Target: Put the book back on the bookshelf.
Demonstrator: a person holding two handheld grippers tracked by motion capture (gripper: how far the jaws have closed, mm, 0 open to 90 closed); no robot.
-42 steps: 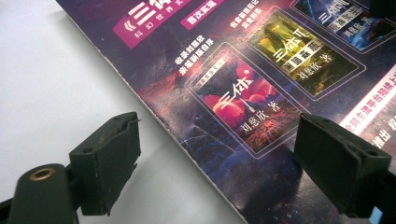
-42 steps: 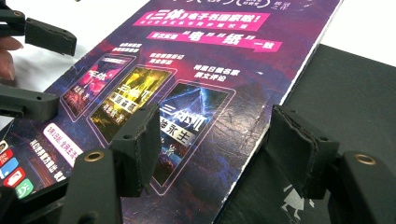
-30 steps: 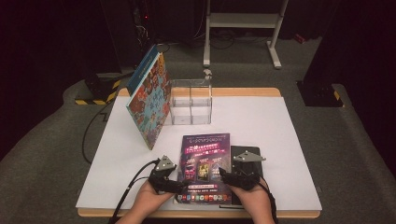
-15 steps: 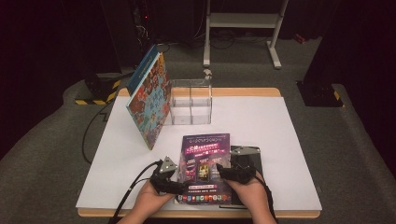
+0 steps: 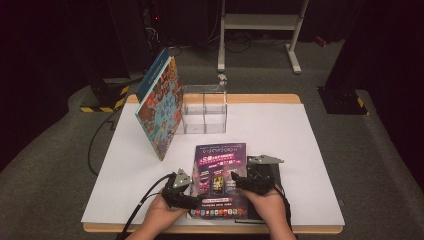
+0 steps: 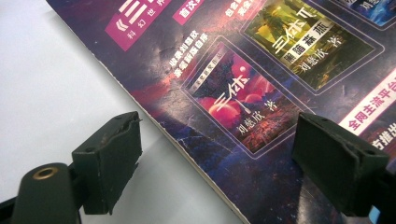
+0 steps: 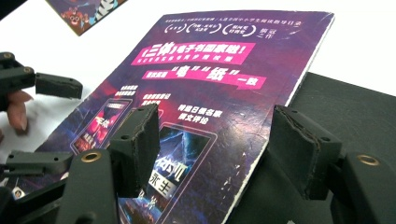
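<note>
Purple book [image 5: 218,179], both edges between open claws

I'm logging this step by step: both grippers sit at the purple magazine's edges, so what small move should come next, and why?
Probably close the right gripper on the purple magazine: its open jaws straddle the raised right edge. The left gripper, also open, straddles the left edge.

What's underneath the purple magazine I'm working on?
A flat black book or pad lies under the purple glossy magazine, jutting out along its right edge; the white table shows along its left edge. How far the black item extends beneath is covered.
</note>
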